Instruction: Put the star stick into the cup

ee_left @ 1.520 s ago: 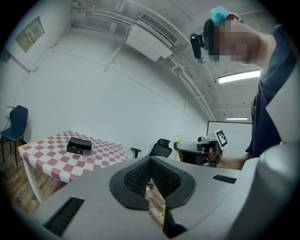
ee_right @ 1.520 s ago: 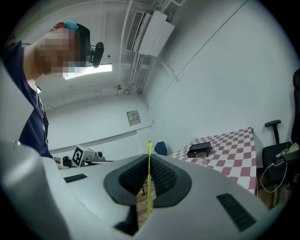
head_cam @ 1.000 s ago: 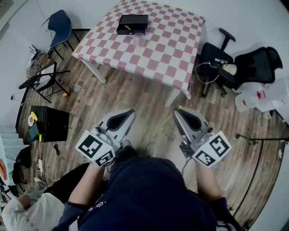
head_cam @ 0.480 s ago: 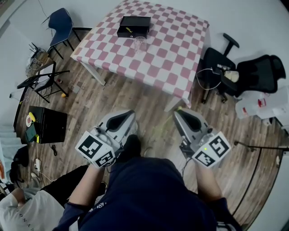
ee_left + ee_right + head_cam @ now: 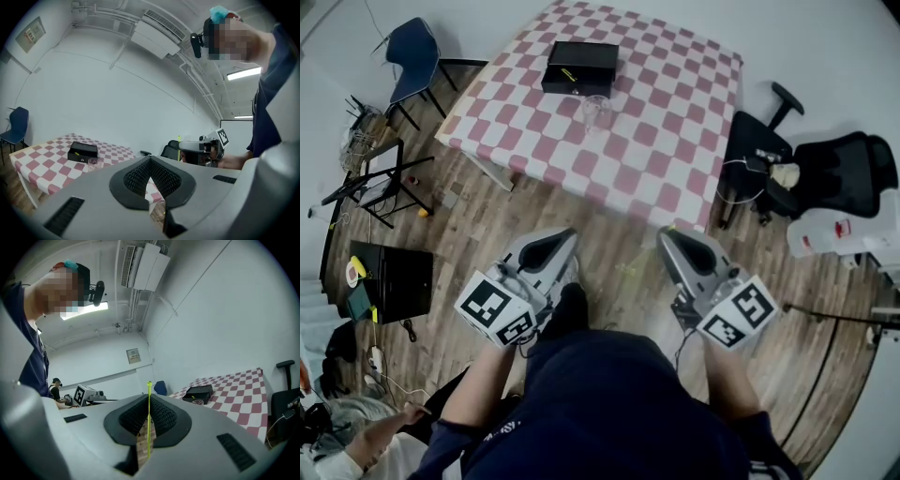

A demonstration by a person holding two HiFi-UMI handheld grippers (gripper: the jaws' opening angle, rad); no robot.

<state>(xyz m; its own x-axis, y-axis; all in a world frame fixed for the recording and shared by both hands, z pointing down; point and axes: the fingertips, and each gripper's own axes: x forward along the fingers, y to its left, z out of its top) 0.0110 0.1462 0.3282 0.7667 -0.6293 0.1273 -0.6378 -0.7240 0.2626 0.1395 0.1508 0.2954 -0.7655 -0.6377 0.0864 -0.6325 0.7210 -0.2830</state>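
Star stick point(image 5: 149, 434): thin, yellow-green, pinched upright in the right tongs point(image 5: 668, 234). Jaws closed tight on it, star tip poking just past their ends. Held over the wooden floor point(image 5: 609, 211), short of the table point(image 5: 675, 150)'s near edge.
Left tongs point(image 5: 569, 234): jaws together, nothing between them; also short of the table.
Cup point(image 5: 596, 111): clear, upright on the table, towards its far side.
Black box point(image 5: 579, 67): on the table, just beyond the cup.
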